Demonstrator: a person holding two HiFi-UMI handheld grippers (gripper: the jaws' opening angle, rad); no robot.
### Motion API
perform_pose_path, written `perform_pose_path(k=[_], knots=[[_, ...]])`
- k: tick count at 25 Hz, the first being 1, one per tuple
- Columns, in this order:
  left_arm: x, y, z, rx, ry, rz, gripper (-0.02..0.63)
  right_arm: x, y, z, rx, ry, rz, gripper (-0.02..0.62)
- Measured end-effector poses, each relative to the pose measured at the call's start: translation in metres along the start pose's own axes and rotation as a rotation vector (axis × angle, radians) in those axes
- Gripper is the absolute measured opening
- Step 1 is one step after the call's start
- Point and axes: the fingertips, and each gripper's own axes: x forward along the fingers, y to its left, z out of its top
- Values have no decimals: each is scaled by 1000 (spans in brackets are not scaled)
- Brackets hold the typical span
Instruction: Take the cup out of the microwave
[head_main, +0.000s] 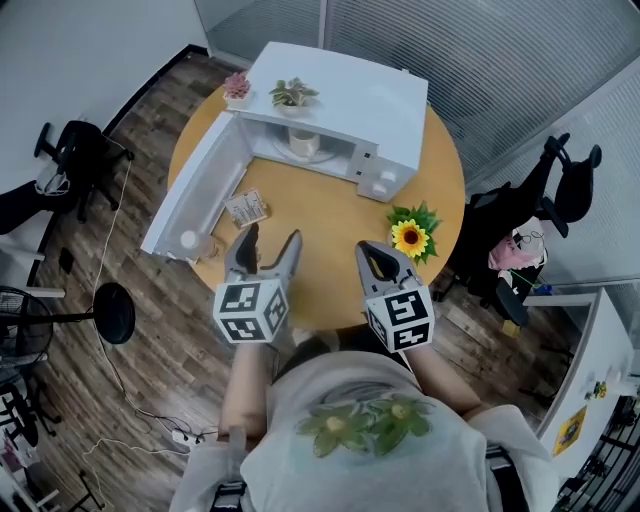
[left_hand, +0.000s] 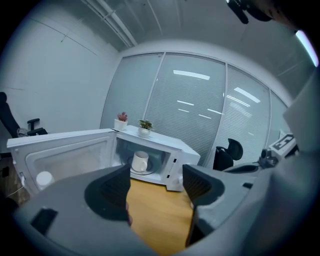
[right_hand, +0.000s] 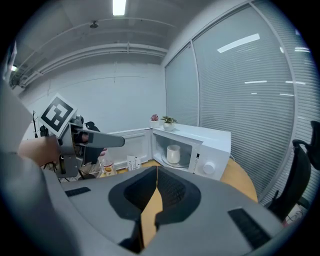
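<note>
Left gripper (head_main: 272, 238): fingers spread wide, nothing between them. In the left gripper view, only bare table top shows in the gap.

Right gripper (head_main: 372, 252): fingers pressed together, holding nothing. In the right gripper view, only a thin seam separates them.

Both grippers hover over the near edge of the round wooden table (head_main: 320, 235), apart from each other and touching no object.

The microwave (head_main: 345, 95) stands at 12 o'clock from the grippers, at the far side of the table. Its door (head_main: 195, 190) is swung fully open toward 10 o'clock. The white cup (head_main: 303, 140) stands upright inside the cavity on the turntable.

A stretch of bare table top lies between the grippers and the cavity opening. A small card (head_main: 246, 208) stands at 11 o'clock of the left gripper, near the door. A sunflower (head_main: 411, 237) lies at 2 o'clock of the right gripper.
</note>
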Motion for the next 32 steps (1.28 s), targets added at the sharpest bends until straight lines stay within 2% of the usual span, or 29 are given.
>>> perform_pose_path(k=[10,32], knots=[[46,6,13,8,16,43,311,30,-18,13,5,5,66,17],[169,22,16,-3,83,81,310,69,-61,14,59,52,89,17]])
